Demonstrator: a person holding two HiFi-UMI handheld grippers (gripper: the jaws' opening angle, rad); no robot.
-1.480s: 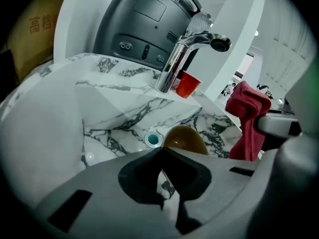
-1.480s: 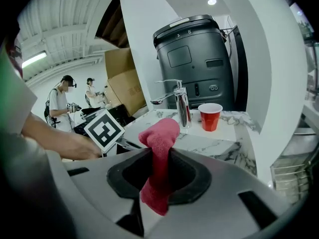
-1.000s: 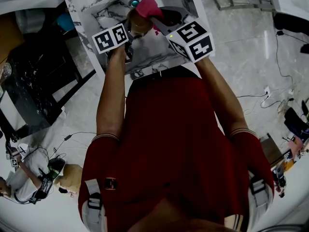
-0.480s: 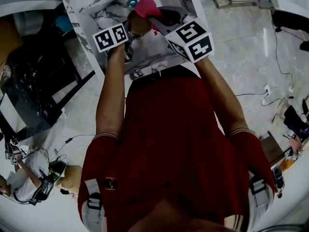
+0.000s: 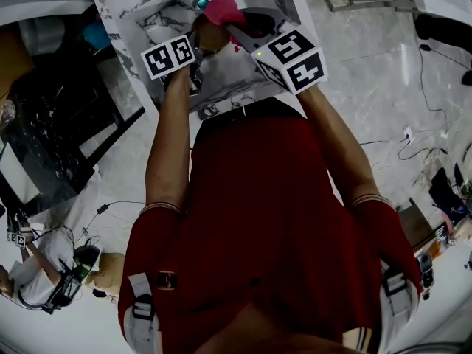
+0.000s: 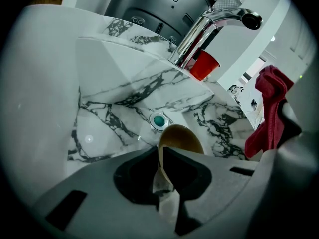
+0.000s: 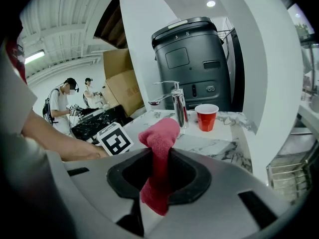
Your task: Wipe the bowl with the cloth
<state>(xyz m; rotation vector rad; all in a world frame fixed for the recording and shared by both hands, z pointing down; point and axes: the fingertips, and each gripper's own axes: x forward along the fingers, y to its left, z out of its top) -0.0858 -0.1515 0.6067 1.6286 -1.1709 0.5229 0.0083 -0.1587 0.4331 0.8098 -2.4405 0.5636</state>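
A small brown bowl (image 6: 182, 137) hangs over the marble sink (image 6: 119, 98), its thin rim clamped edge-on in my left gripper (image 6: 160, 157), which is shut on it. In the head view the bowl (image 5: 212, 37) sits just beyond the left gripper (image 5: 198, 50). My right gripper (image 7: 159, 153) is shut on a pink-red cloth (image 7: 159, 138) that sticks up from between the jaws and hangs below them. From the head view the cloth (image 5: 221, 9) is right beside the bowl, held by the right gripper (image 5: 237, 29). The left gripper view shows the cloth (image 6: 269, 111) at its right edge.
A chrome faucet (image 6: 209, 24) and a red plastic cup (image 6: 204, 64) stand at the sink's back edge. The green drain (image 6: 158, 120) lies below the bowl. A dark grey machine (image 7: 194, 59) stands behind the sink. People work at a black table (image 7: 97, 118) on the left.
The right gripper and cloth have edged slightly left toward the bowl. Both grips are unchanged.
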